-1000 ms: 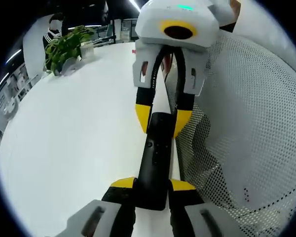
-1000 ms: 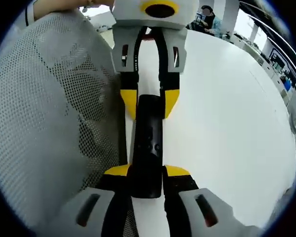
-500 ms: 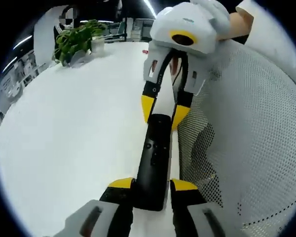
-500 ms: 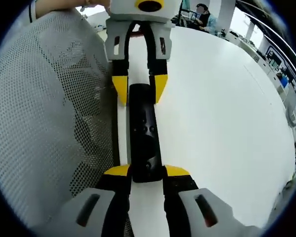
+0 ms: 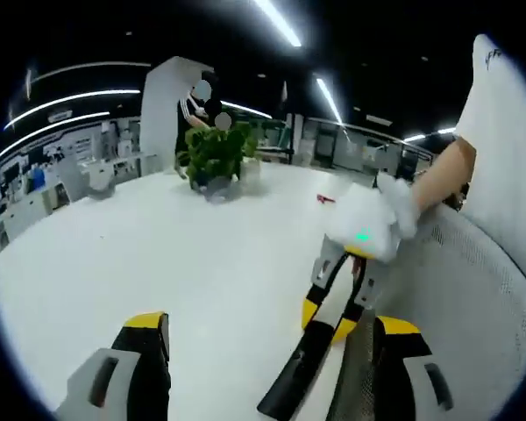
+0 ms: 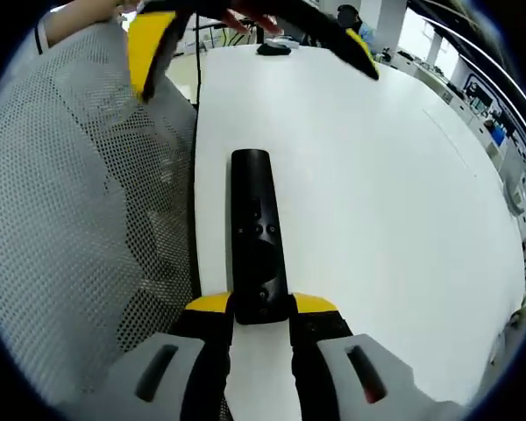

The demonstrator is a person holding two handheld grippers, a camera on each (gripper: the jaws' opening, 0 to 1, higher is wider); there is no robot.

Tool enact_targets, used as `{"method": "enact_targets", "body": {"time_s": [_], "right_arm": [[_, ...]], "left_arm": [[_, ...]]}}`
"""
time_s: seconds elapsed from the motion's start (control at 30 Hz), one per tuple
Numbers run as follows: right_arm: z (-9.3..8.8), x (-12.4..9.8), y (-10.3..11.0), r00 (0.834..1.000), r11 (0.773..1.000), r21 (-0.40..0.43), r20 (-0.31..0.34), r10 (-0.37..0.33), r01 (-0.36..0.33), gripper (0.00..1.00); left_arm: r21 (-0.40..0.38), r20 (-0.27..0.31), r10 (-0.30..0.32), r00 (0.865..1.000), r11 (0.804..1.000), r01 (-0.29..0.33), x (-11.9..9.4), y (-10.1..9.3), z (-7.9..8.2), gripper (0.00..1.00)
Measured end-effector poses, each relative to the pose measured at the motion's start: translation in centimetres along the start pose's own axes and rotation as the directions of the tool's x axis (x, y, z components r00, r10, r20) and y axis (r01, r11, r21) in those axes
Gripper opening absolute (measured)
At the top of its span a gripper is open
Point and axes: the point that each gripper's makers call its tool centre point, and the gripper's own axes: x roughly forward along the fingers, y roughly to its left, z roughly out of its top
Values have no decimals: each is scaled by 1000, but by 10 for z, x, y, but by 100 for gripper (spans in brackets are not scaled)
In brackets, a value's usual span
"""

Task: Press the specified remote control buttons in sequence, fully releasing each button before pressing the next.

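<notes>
Remote [image 6: 257, 241] lengthwise away from right tongs [image 6: 261, 304] gripping its near end | left tongs [image 5: 272, 331] wide

This is an open-plan office or lab floor, dim overhead and lit by long strip lights [image 5: 276, 22] running across a dark ceiling. A large white table [image 5: 158, 254] with a rounded edge carries a potted green plant [image 5: 215, 158], and behind it stand a white pillar [image 5: 162, 110], glass partitions [image 5: 333, 145] and rows of desks with monitors [image 5: 44, 171], where a person stands near the plant. In the right gripper view, more workstations with screens [image 6: 495, 123] line the far side and another person sits at a desk in the background, while a white mesh chair back [image 6: 79, 193] stands beside the table.
</notes>
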Motion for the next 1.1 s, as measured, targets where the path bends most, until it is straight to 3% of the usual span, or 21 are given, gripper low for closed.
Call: {"method": "enact_targets", "body": {"time_s": [0.1, 0.13, 0.17, 0.23, 0.37, 0.43, 0.5, 0.53, 0.57, 0.6, 0.7, 0.8, 0.83, 1.0, 1.1], "right_arm": [[0, 0, 0, 1000, 1000, 13, 0, 1, -1, 24], [0, 0, 0, 1000, 1000, 14, 1, 1, -1, 24], [0, 0, 0, 1000, 1000, 15, 2, 2, -2, 24], [0, 0, 0, 1000, 1000, 15, 2, 2, -2, 24], [1, 0, 0, 1000, 1000, 16, 3, 1, -1, 24], [1, -1, 0, 1000, 1000, 15, 3, 0, 0, 24], [1, -1, 0, 1000, 1000, 21, 1, 1, -1, 24], [1, -1, -1, 1000, 1000, 20, 0, 5, -5, 24], [0, -2, -3, 1000, 1000, 22, -8, 9, -9, 24], [-1, -2, -5, 1000, 1000, 22, -15, 11, -11, 24], [-1, -5, -21, 1000, 1000, 11, -31, 6, -6, 24], [1, -5, -44, 998, 1000, -8, -56, -9, 9, 24], [1, -4, -51, 998, 1000, -11, -62, -13, 12, 24], [12, 3, -91, 996, 999, -22, -81, -33, 31, 24], [20, 9, -114, 995, 999, -24, -90, -42, 40, 24]], "left_arm": [[-25, 91, 93, 992, 996, -91, -34, 1, 19, 100], [-28, 97, 101, 990, 995, -98, -37, 0, 19, 100], [-50, 156, 160, 975, 987, -154, -54, -1, 26, 100], [-54, 182, 232, 955, 973, -226, -71, -3, 27, 100], [-24, 167, 357, 919, 933, -358, -83, -6, 14, 100], [-25, 184, 397, 899, 916, -400, -83, -5, 12, 100], [-63, 223, 439, 870, 897, -437, -80, 0, 10, 100], [-66, 225, 447, 866, 894, -444, -79, 1, 9, 100], [6, 163, 449, 879, 890, -456, -80, 5, 1, 100], [40, 154, 501, 852, 858, -512, -85, 16, 0, 100], [-25, 160, 493, 855, 868, -496, -84, 17, -2, 100], [9, 124, 503, 855, 861, -508, -83, 20, -10, 100], [36, 85, 518, 851, 852, -523, -84, 23, -17, 100], [-12, 86, 527, 845, 849, -528, -87, 27, -20, 100], [-32, 76, 548, 833, 837, -547, -90, 31, -23, 100]]}}
